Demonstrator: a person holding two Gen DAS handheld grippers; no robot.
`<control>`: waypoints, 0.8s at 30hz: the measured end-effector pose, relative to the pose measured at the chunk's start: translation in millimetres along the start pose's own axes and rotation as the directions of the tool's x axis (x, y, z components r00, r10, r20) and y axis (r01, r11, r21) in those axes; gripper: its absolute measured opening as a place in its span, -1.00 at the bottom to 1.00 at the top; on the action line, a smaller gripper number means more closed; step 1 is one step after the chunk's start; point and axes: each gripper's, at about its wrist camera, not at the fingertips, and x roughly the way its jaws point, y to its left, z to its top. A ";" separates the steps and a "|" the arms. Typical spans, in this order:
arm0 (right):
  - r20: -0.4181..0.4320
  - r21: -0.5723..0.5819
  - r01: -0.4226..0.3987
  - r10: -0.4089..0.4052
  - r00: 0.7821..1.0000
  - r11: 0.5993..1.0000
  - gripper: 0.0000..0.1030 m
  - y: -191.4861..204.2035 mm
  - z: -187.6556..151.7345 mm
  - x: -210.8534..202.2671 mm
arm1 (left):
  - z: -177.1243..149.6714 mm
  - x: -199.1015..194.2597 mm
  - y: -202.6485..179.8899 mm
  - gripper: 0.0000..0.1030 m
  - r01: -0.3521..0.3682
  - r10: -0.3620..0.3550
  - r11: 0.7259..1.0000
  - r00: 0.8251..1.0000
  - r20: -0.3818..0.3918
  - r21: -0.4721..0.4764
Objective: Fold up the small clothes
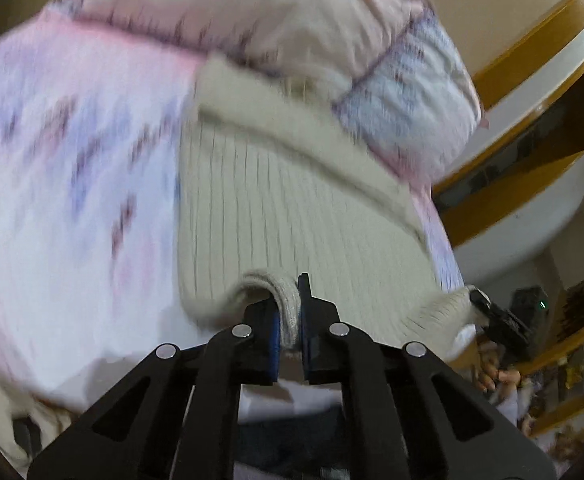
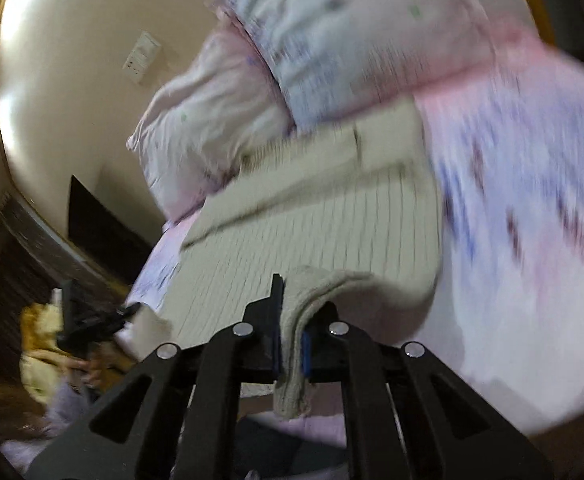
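Observation:
A cream ribbed knit garment (image 1: 267,208) lies spread on a pink and lilac patterned bedspread (image 1: 59,168). My left gripper (image 1: 289,320) is shut on a near hem corner of the garment and lifts it a little. The right gripper (image 1: 496,320) shows at the right in the left wrist view, holding the other corner. In the right wrist view the same garment (image 2: 316,216) lies ahead, and my right gripper (image 2: 292,336) is shut on its near corner. The left gripper (image 2: 87,320) shows at the left there. Both views are motion-blurred.
Pillows (image 1: 412,92) in matching pink and lilac covers lie at the far end of the bedspread, also in the right wrist view (image 2: 332,40). A beige wall with a switch plate (image 2: 141,56) stands behind. Wooden shelving (image 1: 532,136) is at the right.

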 end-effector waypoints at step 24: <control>0.147 0.074 0.297 -0.305 0.941 0.952 -0.86 -44.7 149.5 154.4 | 216.0 146.5 5.4 -0.88 -0.187 0.188 0.982 0.968 0.163 -0.026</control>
